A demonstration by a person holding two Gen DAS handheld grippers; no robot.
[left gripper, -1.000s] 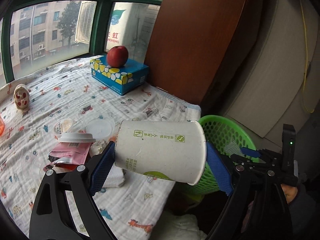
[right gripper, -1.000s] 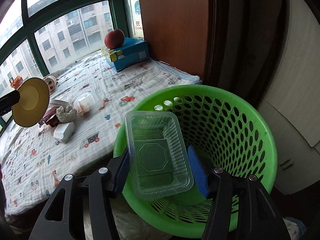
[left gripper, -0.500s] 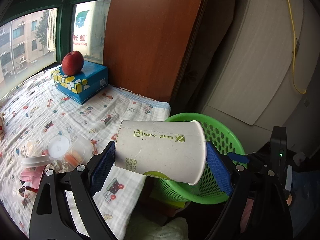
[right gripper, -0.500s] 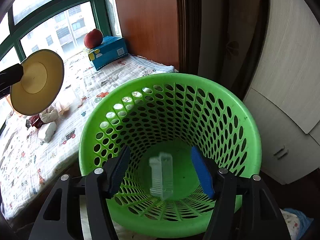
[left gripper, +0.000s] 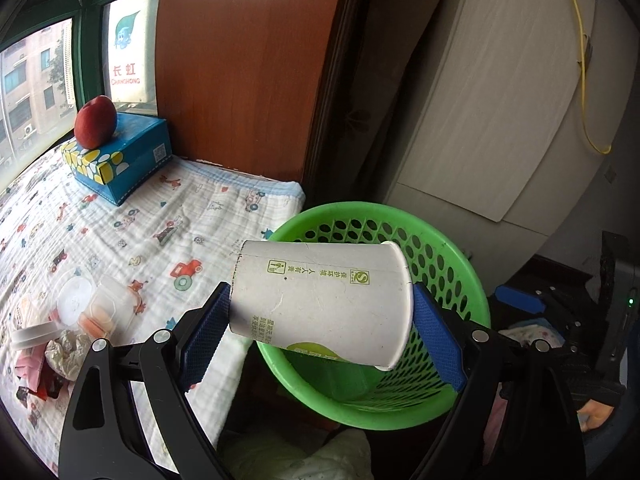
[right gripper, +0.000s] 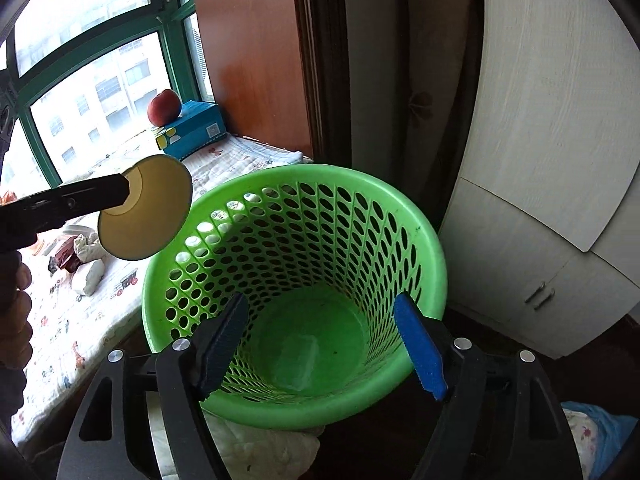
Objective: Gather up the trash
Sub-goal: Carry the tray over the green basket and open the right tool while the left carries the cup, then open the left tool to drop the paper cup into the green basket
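My left gripper [left gripper: 320, 332] is shut on a white paper cup [left gripper: 320, 300], held sideways over the near rim of the green perforated basket [left gripper: 452, 260]. The right wrist view shows the cup's open mouth [right gripper: 146, 208] at the basket's left rim [right gripper: 280, 174]. My right gripper [right gripper: 326, 344] is open and empty above the basket. A clear plastic tray [right gripper: 298, 358] lies at the basket's bottom. More trash stays on the bed: a clear lidded container [left gripper: 106, 312], crumpled tissue [left gripper: 66, 350] and pink wrappers [left gripper: 30, 368].
A blue tissue box [left gripper: 120, 160] with a red apple [left gripper: 95, 122] on it stands at the bed's far end by the window. A brown wooden panel [left gripper: 248, 68] and white cabinet [right gripper: 552, 160] stand behind the basket. White cloth [right gripper: 260, 448] lies under it.
My right gripper opened and dropped the clear tray, which now lies at the basket's bottom. My left gripper carried the cup right, from over the bed to the basket's rim.
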